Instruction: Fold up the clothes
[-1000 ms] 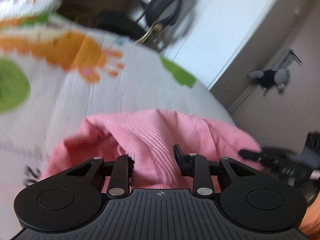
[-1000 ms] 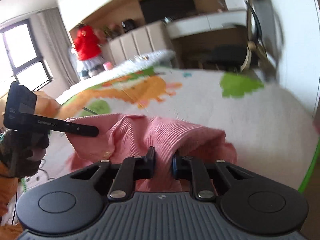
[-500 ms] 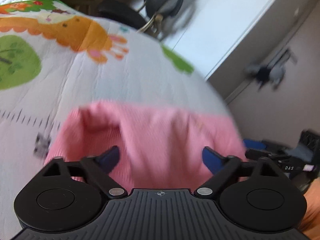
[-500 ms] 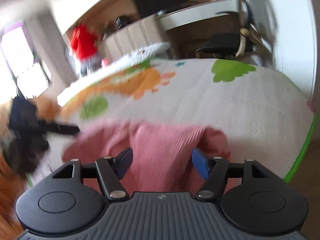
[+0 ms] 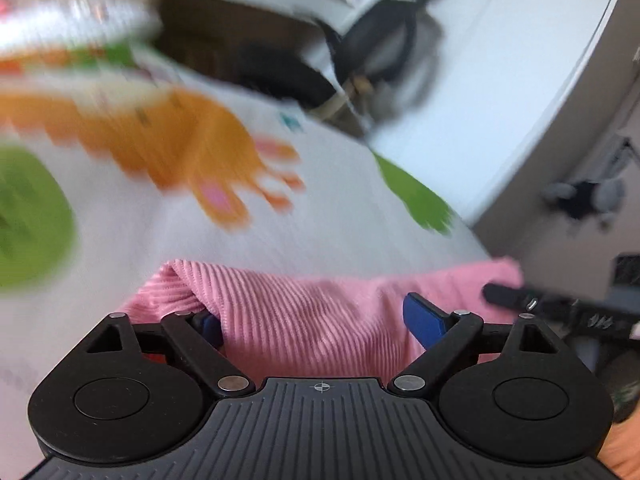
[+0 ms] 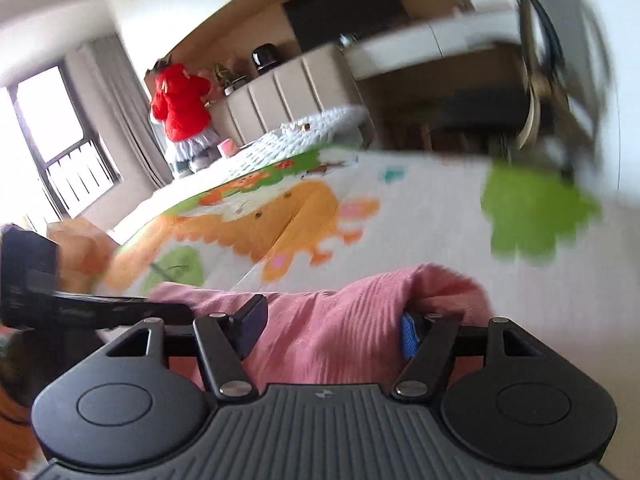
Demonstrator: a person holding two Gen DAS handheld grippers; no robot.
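We are working over a wide white bed cover (image 5: 320,216) printed with an orange animal and green patches, and on its near edge lies the pink ribbed top (image 5: 320,320), bunched into a low heap right in front of both tools.

The left gripper (image 5: 316,320) stands spread wide, its blue pads on either side of the cloth with slack fabric between them, so we judge it holds nothing. The right gripper (image 6: 332,328) is about half open; the top rises between its fingers, but the pads do not seem to press on it, though a fold hides part of the right-hand pad (image 6: 409,336) and we cannot be fully sure.

The knit looks light, soft and stretchy. We expect it to sag and crumple wherever it is lifted, not slip. A hem or a shoulder seam, where the cloth is doubled, should give the firmest hold, one corner to each tool.

The left view shows the top's rolled left edge and the tip of the other tool (image 5: 560,312) at its right end. The right view alone shows the window, a person in red (image 6: 180,108) far across the room, and the raised fold at the top's right side.
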